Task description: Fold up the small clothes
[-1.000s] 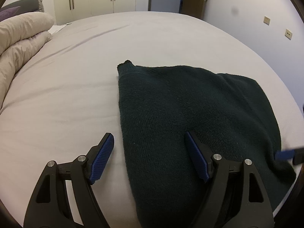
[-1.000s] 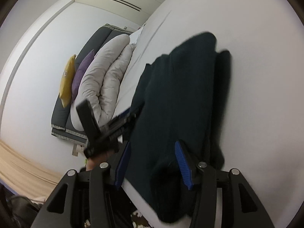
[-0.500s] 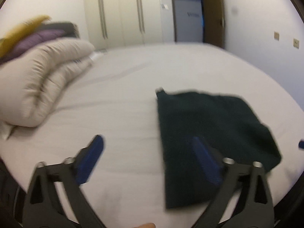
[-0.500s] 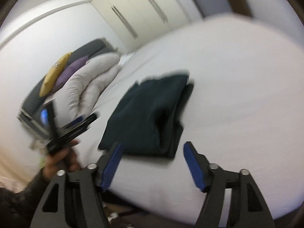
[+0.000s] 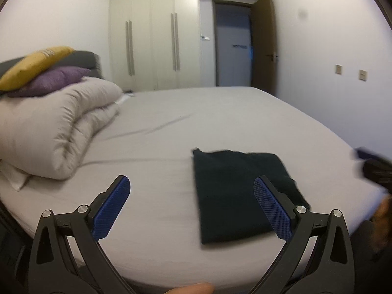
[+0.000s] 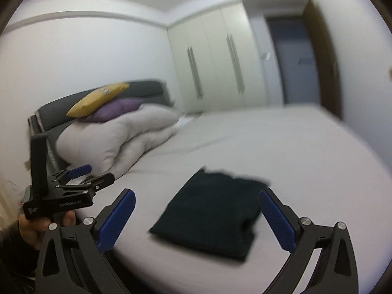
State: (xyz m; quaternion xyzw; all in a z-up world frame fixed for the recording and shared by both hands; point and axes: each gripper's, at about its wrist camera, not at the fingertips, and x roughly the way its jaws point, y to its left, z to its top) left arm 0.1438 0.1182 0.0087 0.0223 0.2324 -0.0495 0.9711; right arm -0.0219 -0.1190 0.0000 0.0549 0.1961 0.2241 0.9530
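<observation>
Both grippers, left (image 5: 192,202) spread wide and right (image 6: 197,216) opening, now empty and lifted back off the folded dark sweater (image 5: 241,194) on the bed (image 5: 220,117): fold apparently finished.

white walls (image 5: 318,49) | cream wardrobe (image 5: 152,41) | open door (image 5: 263,44) (brown) | bed (image 5: 196,122)

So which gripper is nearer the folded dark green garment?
Right, narrowly. The right gripper hangs straight before the garment, jaws opening, empty; the left gripper sits off to its left.
</observation>
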